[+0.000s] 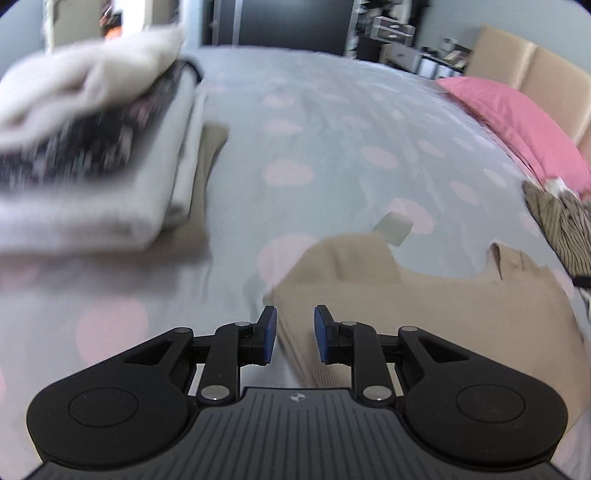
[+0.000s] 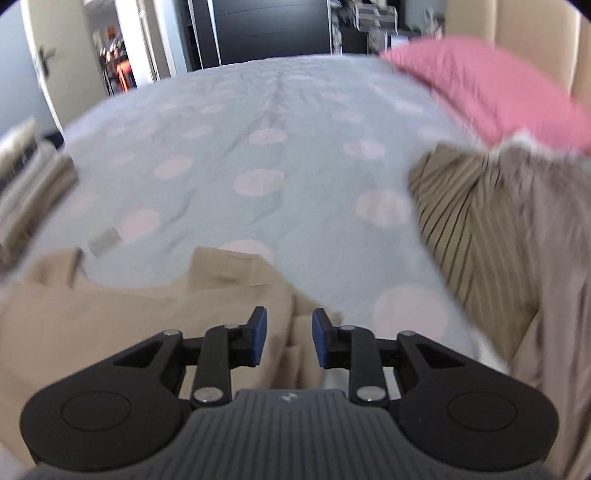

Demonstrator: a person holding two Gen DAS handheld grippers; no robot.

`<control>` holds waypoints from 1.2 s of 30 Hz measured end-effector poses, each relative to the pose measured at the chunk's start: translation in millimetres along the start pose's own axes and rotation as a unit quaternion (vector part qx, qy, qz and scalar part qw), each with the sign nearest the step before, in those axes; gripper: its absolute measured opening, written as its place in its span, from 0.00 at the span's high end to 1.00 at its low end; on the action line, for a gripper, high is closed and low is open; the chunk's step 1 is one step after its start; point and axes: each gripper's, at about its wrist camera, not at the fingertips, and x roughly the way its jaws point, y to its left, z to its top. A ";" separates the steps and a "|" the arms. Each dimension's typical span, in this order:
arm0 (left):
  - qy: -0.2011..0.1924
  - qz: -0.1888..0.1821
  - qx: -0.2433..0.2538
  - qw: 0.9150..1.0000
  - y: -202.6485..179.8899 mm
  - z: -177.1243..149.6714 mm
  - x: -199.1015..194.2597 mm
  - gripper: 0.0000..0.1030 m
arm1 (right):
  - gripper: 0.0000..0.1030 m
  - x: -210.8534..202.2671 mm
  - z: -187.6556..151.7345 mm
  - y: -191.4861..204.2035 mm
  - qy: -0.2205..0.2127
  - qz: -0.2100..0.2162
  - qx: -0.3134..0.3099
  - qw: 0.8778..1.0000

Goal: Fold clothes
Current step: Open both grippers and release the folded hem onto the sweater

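A beige ribbed top (image 1: 424, 295) lies flat on the grey bedspread with pink dots (image 1: 332, 129), neckline facing away. My left gripper (image 1: 294, 334) is open, its jaws over the garment's left edge. In the right wrist view the same top (image 2: 129, 314) spreads to the left, and my right gripper (image 2: 286, 338) is open over its bunched right edge. Neither gripper holds cloth. A small pale tag (image 1: 393, 226) lies just beyond the neckline.
A stack of folded clothes (image 1: 85, 155) sits at the left of the bed. A striped brown garment (image 2: 472, 229) and a pink pillow (image 2: 487, 92) lie at the right. A dark wardrobe (image 2: 269, 29) stands beyond the bed.
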 end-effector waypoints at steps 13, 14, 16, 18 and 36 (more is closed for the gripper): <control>-0.019 -0.027 -0.082 0.996 6.5 -7.8 21.2 0.96 | 0.94 32.3 -4.7 6.8 0.016 0.012 0.016 1.000; -0.028 -0.027 -0.078 0.996 5.2 -8.3 17.7 0.96 | 0.94 28.8 -5.4 7.9 0.009 0.011 0.014 1.000; -0.043 -0.028 -0.070 0.996 2.2 -7.9 8.7 0.97 | 0.94 17.3 -6.6 8.6 -0.007 0.009 0.010 1.000; -0.060 -0.029 -0.066 0.996 -0.9 -6.1 -2.4 0.97 | 0.95 3.7 -5.2 7.9 -0.023 0.010 0.015 1.000; -0.074 0.016 -0.014 0.997 -18.7 26.4 17.8 0.97 | 0.95 16.2 21.7 7.8 -0.051 -0.021 0.011 0.998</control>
